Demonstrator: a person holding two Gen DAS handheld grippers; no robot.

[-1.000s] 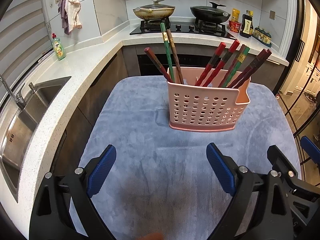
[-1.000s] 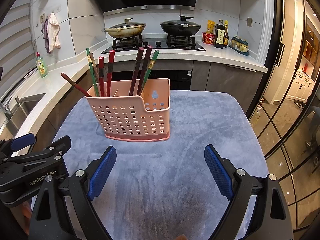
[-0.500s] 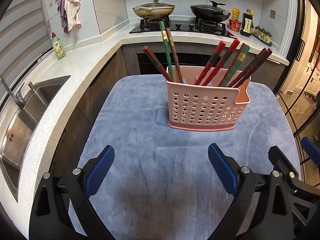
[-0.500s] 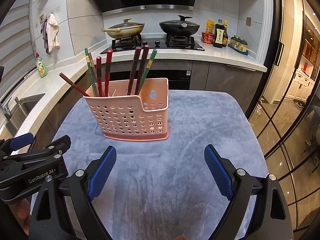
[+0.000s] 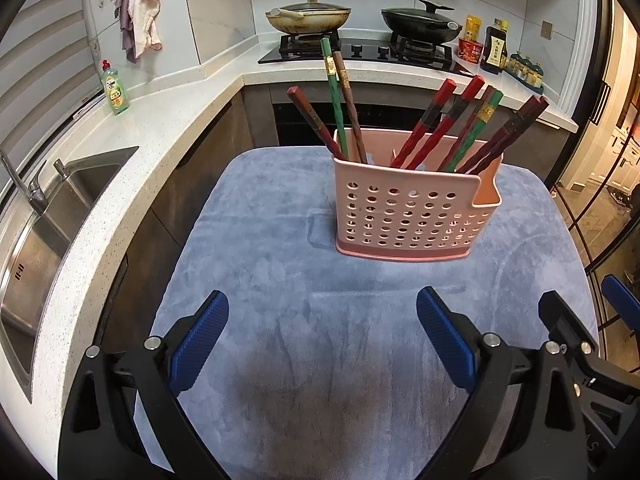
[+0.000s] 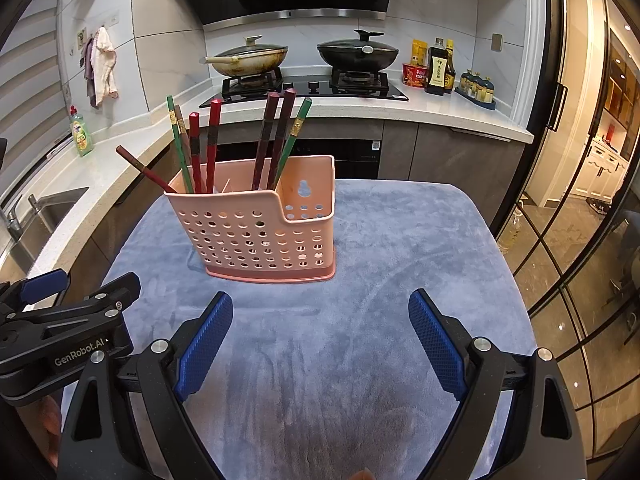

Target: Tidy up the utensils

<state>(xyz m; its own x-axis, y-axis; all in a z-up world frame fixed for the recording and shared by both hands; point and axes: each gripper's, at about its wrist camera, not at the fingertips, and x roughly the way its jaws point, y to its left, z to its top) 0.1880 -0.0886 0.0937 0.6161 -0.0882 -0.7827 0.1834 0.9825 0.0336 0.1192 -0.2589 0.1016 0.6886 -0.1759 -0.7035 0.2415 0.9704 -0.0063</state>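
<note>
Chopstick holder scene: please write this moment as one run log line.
left gripper: open, empty | right gripper: open, empty | chopsticks: in pink holder | holder: upright on cloth

bare cloth (image 5: 320,360) near both tongs, holder (image 5: 412,216) ahead

The lower ends of the chopsticks (image 5: 440,128) are hidden inside the pink holder (image 5: 408,216). Labels on the sauce bottles (image 6: 439,68) by the stove are too small to read. The sink (image 5: 36,240) is cut off by the left wrist view's edge
</note>
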